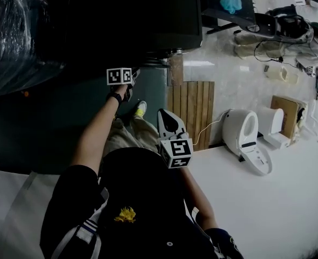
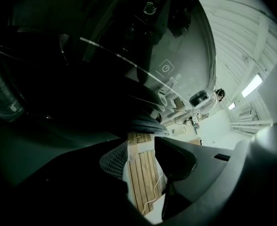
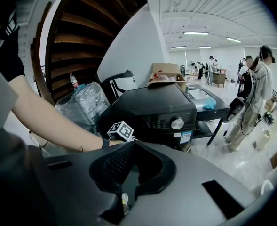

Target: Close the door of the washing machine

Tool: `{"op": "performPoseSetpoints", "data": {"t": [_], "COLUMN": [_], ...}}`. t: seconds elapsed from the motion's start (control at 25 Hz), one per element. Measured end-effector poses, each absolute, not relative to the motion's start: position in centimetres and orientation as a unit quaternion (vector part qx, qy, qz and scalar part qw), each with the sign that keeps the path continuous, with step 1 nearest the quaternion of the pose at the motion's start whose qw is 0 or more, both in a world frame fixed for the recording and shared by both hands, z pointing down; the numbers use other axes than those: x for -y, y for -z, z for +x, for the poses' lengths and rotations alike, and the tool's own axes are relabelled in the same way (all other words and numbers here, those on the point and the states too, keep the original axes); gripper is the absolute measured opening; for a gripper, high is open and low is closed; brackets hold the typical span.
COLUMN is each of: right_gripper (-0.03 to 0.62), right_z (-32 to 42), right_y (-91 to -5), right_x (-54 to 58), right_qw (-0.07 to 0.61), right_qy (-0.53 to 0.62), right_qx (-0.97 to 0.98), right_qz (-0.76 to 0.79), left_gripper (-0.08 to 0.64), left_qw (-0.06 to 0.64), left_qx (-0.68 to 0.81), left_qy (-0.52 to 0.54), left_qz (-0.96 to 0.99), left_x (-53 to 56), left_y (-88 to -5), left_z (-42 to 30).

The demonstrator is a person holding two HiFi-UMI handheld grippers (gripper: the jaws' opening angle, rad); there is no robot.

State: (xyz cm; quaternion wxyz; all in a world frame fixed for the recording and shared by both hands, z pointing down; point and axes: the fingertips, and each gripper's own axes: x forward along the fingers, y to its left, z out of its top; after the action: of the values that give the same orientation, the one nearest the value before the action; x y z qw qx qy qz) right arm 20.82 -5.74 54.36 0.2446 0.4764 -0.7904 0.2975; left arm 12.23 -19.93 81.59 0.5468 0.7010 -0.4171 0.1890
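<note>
Head view: the washer [image 1: 148, 15] is a black box at the top, its front in deep shadow, so the door cannot be made out from above. The left gripper [image 1: 125, 88] reaches toward that front. Its marker cube covers the fingers. The right gripper [image 1: 163, 113] is held back near the person's chest, well short of the washer, its pale fingers drawn to a point. Beyond its tips lie pale wooden slats [image 1: 191, 112]. Far to the left of both grippers sits a crinkled, plastic-wrapped bundle [image 1: 13, 36].

Left gripper view: the fingers [image 2: 114, 160] stand apart with nothing between them. One shows a fine mesh pad, the other is smooth, dark and rounded. Through the gap the slats show. Just beyond the tips a dark, glossy, curved pane fills the picture, likely the door [image 2: 129, 74], with a white power symbol printed on it. Whether the tips touch it is too dark to tell, and its edges are lost in black.

Right gripper view: the fingers [image 3: 111, 166] meet at their tips around a hollow, holding nothing, with a meshed pad on the left one. The matte grey gripper body cuts off the washer's lower front, door included. Past the tips are the washer's flat black top, its round silver knob [image 3: 177, 123] and the left gripper's cube.
</note>
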Motion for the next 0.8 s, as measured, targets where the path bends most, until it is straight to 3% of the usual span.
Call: {"op": "performPoseSetpoints", "data": {"t": [0.08,0.16,0.24,0.8], "right_gripper": [0.025,0.025,0.025,0.025], "right_z": [21.0,21.3,21.7,23.7], "right_y": [-54.5,-54.4,-54.3,-55.2], "right_x": [5.5,5.4,5.4,2.7], "right_qw": [0.247,0.251,0.254,0.266], "right_qy": [-0.299,-0.295,-0.289,-0.285], "right_qx": [0.789,0.789,0.79,0.778], "right_qz": [0.477,0.477,0.477,0.492], "left_gripper": [0.179,0.063,0.024,0.014], "left_qw": [0.548,0.541,0.528,0.532], "left_qx": [0.43,0.434,0.423,0.459], "left_qy": [-0.186,-0.207,-0.223,-0.194], "left_qz": [0.693,0.69,0.701,0.685], "left_x": [20.7,21.2,21.3,22.8], "left_y": [-81.9,-82.5,-82.8,-84.1], "left_z": [11.8,11.0,10.6,11.9]}}
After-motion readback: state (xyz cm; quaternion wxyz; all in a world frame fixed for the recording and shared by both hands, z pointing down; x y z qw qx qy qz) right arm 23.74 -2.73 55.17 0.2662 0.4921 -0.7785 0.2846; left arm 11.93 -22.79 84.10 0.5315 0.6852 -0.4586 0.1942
